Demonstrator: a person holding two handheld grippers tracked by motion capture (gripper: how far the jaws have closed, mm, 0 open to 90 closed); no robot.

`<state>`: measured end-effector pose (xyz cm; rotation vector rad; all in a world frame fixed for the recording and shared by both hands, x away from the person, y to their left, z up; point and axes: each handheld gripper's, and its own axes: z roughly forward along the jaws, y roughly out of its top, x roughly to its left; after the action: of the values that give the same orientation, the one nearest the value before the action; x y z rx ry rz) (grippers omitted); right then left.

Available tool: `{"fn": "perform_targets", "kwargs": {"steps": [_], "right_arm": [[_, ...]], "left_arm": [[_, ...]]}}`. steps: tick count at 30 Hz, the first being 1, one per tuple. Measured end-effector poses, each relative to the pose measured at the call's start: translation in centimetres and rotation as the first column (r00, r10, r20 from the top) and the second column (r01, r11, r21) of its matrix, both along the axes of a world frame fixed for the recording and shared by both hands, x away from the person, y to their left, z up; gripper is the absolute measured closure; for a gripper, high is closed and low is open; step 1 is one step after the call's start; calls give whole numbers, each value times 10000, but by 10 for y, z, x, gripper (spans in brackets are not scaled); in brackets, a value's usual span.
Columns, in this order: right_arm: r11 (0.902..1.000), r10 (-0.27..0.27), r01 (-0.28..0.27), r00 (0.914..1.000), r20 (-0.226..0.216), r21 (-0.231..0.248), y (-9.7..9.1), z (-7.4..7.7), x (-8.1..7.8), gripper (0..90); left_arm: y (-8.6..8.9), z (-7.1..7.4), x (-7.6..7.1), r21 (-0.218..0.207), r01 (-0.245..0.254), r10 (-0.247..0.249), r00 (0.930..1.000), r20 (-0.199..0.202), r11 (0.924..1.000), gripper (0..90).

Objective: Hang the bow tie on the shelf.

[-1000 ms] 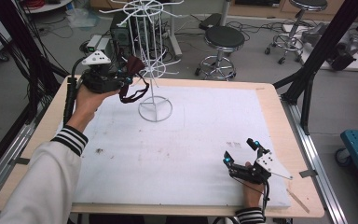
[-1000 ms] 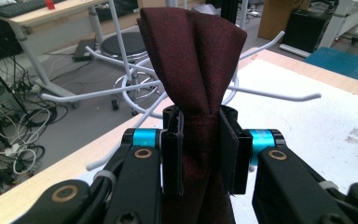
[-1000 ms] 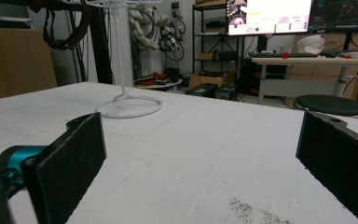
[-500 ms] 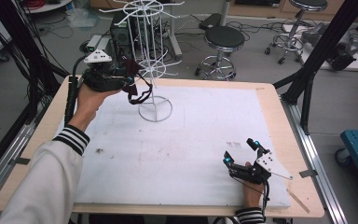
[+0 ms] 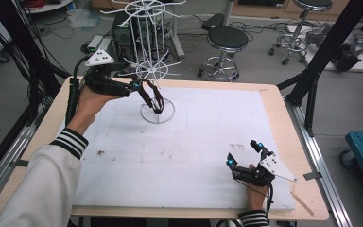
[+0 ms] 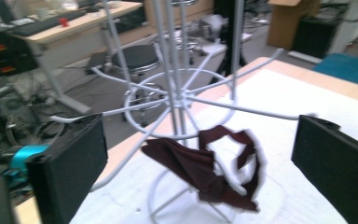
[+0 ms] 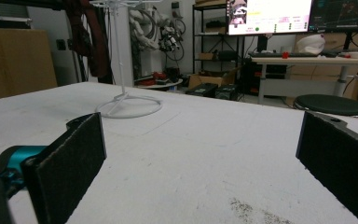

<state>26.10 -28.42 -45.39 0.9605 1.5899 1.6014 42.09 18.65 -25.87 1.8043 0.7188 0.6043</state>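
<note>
At far left, the left gripper [image 5: 139, 85], raised beside the white wire rack [image 5: 146, 56], jaws just sprung wide and pressing on nothing. Just ahead of those jaws, a dark red fabric loop [image 6: 209, 168], draped over a lower arm of the rack and hanging free above the round base ring [image 5: 157, 112], clear of both pads. Hanging step apparently done; probably left, only pulling the left gripper back without snagging the cloth. Farther right, bare white tabletop [image 5: 208, 142]. At far right, near the front edge, the right gripper [image 5: 245, 158], resting low, jaws spread, empty, well apart from the rack.
</note>
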Motion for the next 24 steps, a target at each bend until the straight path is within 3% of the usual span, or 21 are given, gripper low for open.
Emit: {"fn": "perform_targets", "kwargs": {"steps": [5, 10, 13, 24], "right_arm": [[10000, -24, 24, 10000, 23, -10, 0, 0, 0, 7], [10000, -34, 34, 10000, 30, -24, 0, 0, 0, 7], [10000, -31, 31, 10000, 70, -45, 0, 0, -1, 7], [10000, -65, 65, 9999, 105, -65, 1, 0, -1, 7]], "left_arm": [[6, 4, -10, -211, 227, -220, 9992, 321, 9995, 17], [13, 5, -19, -358, 575, -563, 9978, 337, 9977, 17], [21, 3, -25, -652, 774, -737, 9956, 571, 9949, 17], [62, -25, -71, -1147, 1056, -939, 9902, 1029, 9878, 17]]}}
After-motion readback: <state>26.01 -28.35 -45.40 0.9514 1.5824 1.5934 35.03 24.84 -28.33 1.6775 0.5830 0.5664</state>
